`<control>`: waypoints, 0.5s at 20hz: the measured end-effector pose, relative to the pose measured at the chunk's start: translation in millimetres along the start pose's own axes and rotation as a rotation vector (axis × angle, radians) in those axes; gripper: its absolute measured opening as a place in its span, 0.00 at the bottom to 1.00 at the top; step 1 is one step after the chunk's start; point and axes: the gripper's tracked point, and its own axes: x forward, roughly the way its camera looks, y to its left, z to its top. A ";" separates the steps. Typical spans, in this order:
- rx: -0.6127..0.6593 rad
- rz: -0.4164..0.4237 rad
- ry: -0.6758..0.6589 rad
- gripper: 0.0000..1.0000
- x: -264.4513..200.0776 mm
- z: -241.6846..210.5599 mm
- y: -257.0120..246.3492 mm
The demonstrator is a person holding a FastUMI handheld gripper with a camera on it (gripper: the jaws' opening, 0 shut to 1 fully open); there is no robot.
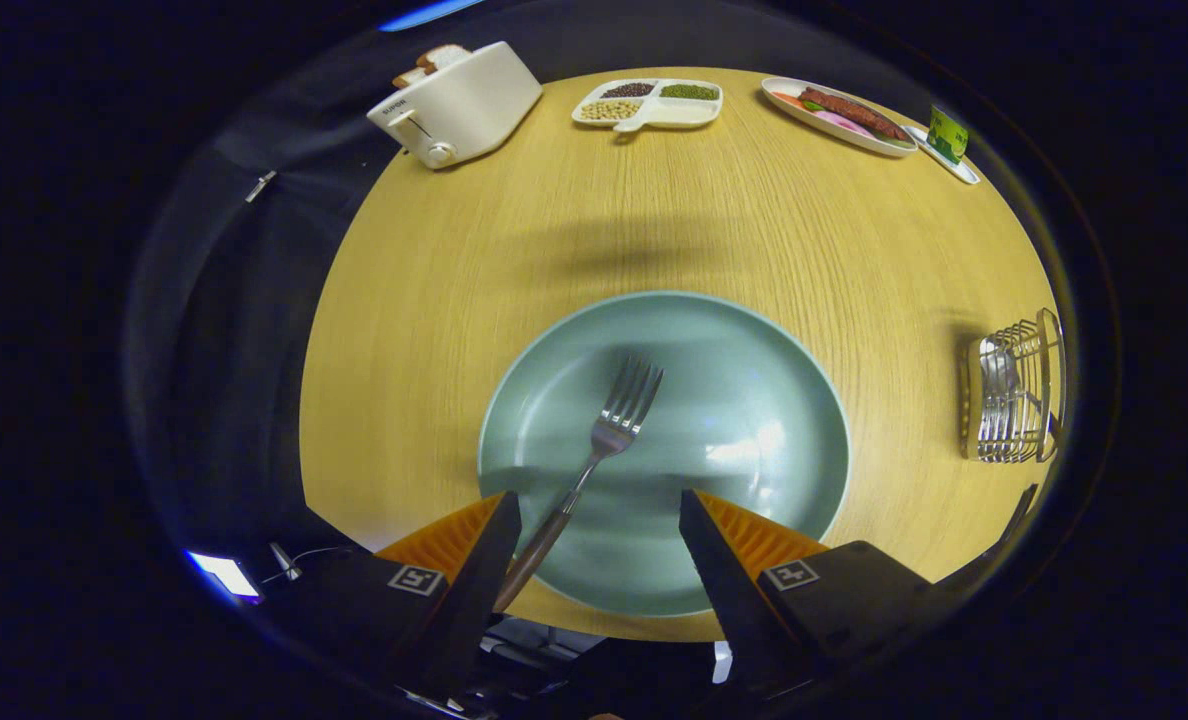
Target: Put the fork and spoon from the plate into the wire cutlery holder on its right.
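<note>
Now | hand-held gripper (599, 520) spread wide | fork (594, 455) on plate (754, 340) between fingers

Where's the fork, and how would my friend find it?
Find the big pale green plate on the round wooden table, just ahead of the open gripper. The fork lies on it, its handle between the fingers. It is the only cutlery there.

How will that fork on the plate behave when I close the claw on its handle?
The fork looks like rigid metal, so it should not flex. Its shiny surface on the glazed green plate suggests it may slide if nudged. The handle lies close to one finger of the open claw, so it could pivot as the fingers close.
</note>
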 end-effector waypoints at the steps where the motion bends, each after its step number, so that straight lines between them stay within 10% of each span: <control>1: 0.006 -0.009 0.005 1.00 5.0 0.3 0.0; 10: 0.002 -0.021 0.054 0.87 21.3 -11.7 14.9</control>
